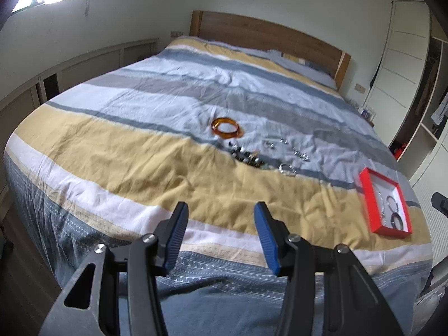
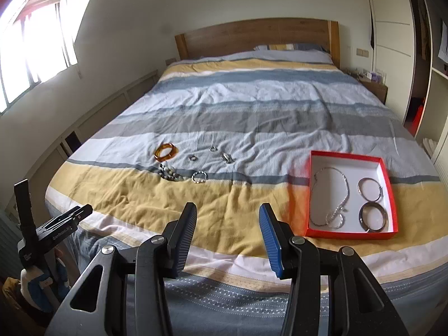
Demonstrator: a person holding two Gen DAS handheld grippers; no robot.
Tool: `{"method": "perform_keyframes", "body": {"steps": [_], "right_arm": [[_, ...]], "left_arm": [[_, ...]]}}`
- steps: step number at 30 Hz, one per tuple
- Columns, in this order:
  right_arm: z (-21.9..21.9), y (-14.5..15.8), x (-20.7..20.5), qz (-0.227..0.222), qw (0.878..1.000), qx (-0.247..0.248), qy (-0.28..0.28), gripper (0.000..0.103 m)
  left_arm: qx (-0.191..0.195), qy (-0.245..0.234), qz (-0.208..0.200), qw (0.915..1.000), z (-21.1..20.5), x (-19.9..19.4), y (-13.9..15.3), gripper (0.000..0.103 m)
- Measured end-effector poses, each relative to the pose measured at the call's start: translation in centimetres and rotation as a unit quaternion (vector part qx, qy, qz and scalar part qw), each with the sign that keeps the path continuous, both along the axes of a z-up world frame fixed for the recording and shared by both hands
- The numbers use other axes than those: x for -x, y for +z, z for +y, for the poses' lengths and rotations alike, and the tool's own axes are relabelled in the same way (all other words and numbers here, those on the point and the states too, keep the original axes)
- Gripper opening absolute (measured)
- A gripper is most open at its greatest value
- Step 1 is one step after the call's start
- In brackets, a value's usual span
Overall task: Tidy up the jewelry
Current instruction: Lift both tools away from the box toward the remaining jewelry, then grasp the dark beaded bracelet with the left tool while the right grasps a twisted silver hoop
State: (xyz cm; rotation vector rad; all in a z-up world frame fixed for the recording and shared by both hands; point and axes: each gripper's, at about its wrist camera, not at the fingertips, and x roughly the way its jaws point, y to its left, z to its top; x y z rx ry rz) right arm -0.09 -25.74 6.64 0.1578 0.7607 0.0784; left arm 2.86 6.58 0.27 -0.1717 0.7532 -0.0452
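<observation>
A red box [image 2: 392, 193] [image 1: 366, 196] with a white inside lies on the bed at the right; it holds a silver chain [image 2: 333, 196] and two bangles [image 2: 371, 189]. Loose jewelry lies on the cover farther back: an amber bangle [image 2: 165, 151] [image 1: 225, 125], a dark bead string [image 2: 169, 174] [image 1: 246, 156], a silver bracelet [image 2: 199, 177] [image 1: 287, 169] and small silver pieces [image 2: 226, 157] [image 1: 301, 154]. My left gripper [image 1: 221, 211] hangs open over the near edge, nothing between its fingers. My right gripper [image 2: 227, 212] is open too, left of the box.
The striped bed cover [image 2: 252, 106] is wrinkled. A wooden headboard [image 2: 252, 37] stands at the far end, a low wall panel [image 2: 92, 117] on the left and wardrobe doors [image 2: 392, 28] on the right. The left gripper's body [image 2: 56, 226] shows at the lower left of the right wrist view.
</observation>
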Motion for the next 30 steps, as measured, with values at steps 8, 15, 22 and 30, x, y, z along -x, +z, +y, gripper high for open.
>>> {"method": "perform_keyframes", "body": {"steps": [8,15,22,30], "right_arm": [[0.3,-3.1,-2.8,0.033,0.999,-0.007,0.011,0.046],[0.5,-5.8,-5.7,0.060,0.998,-0.019,0.022,0.046],[0.8,-8.6,-9.0,0.084,0.995,-0.029,0.039,0.046],[2.2,-11.0,-13.8,0.101,0.992,-0.033,0.073,0.046]], "left_arm": [[0.014,-0.002,0.035,0.9993,0.1,-2.0,-2.6,0.047],[0.014,-0.010,0.069,0.9975,-0.6,-4.4,-4.8,0.047],[0.015,-0.021,0.087,0.9958,-1.3,-7.0,-6.0,0.047],[0.045,-0.043,0.094,0.9936,-2.5,-11.8,-6.5,0.047]]}}
